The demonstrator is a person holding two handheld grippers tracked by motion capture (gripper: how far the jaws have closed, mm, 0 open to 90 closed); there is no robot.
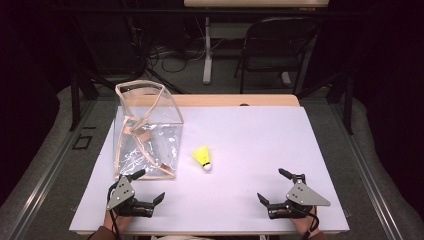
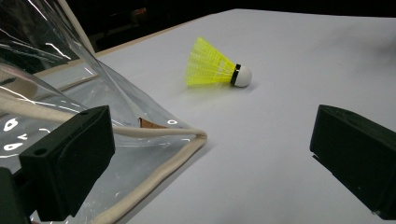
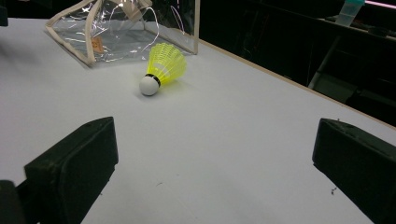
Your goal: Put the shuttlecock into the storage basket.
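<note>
Shuttlecock [image 1: 202, 157] on open mat [image 1: 260, 145], just beside clear bag [image 1: 147, 130].

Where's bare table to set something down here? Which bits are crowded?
Free: the whole stretch right of the shuttlecock out to the table edge, and the near strip between left gripper and right gripper. Crowded: left side, where the clear bag stands, shuttlecock beside it.
</note>
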